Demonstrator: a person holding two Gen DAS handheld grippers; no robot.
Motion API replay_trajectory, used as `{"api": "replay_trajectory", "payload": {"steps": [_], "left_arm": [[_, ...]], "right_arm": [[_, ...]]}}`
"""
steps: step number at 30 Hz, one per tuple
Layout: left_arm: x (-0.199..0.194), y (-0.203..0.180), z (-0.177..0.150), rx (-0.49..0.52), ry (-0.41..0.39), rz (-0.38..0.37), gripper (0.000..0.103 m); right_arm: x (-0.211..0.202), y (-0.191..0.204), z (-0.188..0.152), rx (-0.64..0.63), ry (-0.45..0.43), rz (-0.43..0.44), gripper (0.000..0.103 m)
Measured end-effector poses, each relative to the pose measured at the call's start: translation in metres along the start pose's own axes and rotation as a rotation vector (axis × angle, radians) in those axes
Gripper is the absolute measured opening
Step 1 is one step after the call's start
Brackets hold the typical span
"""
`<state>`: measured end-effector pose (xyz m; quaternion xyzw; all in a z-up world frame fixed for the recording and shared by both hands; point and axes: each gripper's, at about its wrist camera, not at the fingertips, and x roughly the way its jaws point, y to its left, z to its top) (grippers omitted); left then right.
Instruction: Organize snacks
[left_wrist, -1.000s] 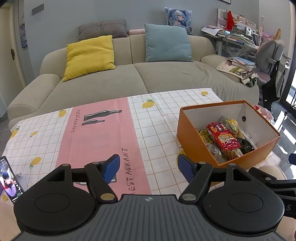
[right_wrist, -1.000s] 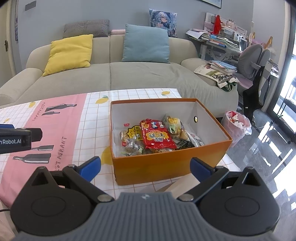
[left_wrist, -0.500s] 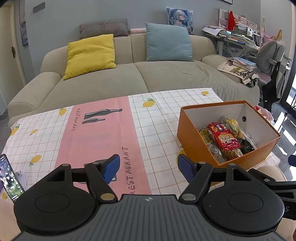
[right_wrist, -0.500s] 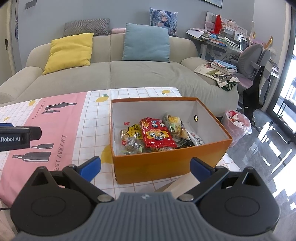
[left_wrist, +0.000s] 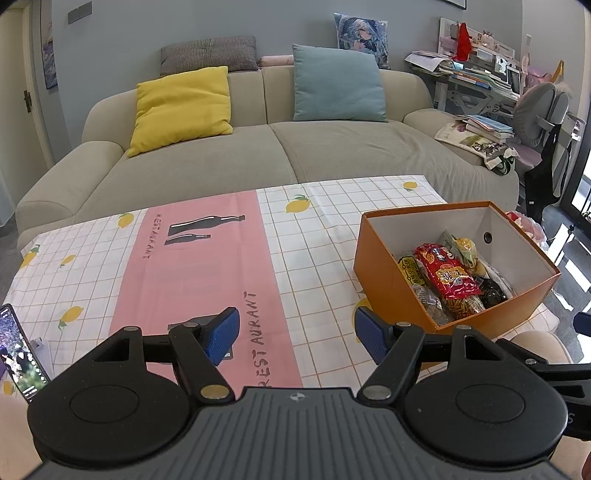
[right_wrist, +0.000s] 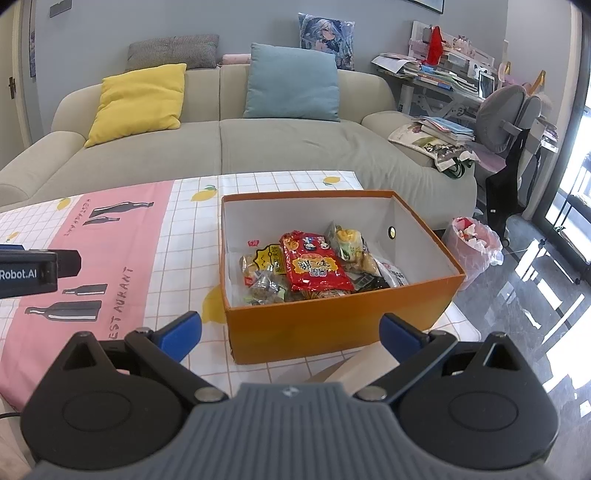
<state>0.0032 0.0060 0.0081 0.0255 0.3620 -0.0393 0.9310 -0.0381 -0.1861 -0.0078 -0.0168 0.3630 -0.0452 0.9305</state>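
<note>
Phone (left_wrist: 16, 354): far left edge of the left wrist view, propped at a tilt on the tablecloth, screen lit.
Tablecloth (left_wrist: 314, 236): white grid with lemon prints and a broad pink band printed with bottles and the word RESTAURANT; covers the table top.
Left gripper (left_wrist: 295, 336): hovers over the near edge of the pink band, jaws spread wide with nothing between the blue pads; touching nothing. Its black body also shows at the left edge of the right wrist view (right_wrist: 37, 273).
Sofa (left_wrist: 258, 155): beige, behind the table; a yellow cushion (left_wrist: 183, 109) on its left seat, a teal cushion (left_wrist: 338, 85) against the back to the right.
Orange box (right_wrist: 332, 328): open-topped, white inside, standing on the right end of the tablecloth, near its corner.
Snacks (right_wrist: 314, 266): all lying inside the orange box, heaped on its floor; a red packet on top in the middle, a yellow-labelled one to its left, greenish and dark wrappers round them.
Right gripper (right_wrist: 290, 328): held low in front of the box's near wall, jaws wide apart and empty, not touching the box.
Bin (right_wrist: 472, 243): on the floor right of the table, lined with a pink bag, holding rubbish.
Desk (right_wrist: 443, 81): far right, stacked with books and papers; grey chair beside it.
</note>
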Motion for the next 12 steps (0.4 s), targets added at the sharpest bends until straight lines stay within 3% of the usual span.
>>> {"api": "replay_trajectory", "payload": {"steps": [12], "left_arm": [[-0.0052, 0.0003, -0.0021, -0.029, -0.008, -0.002, 0.083]], "right_arm": [[0.0034, -0.0010, -0.0015, -0.004, 0.011, 0.004, 0.100]]}}
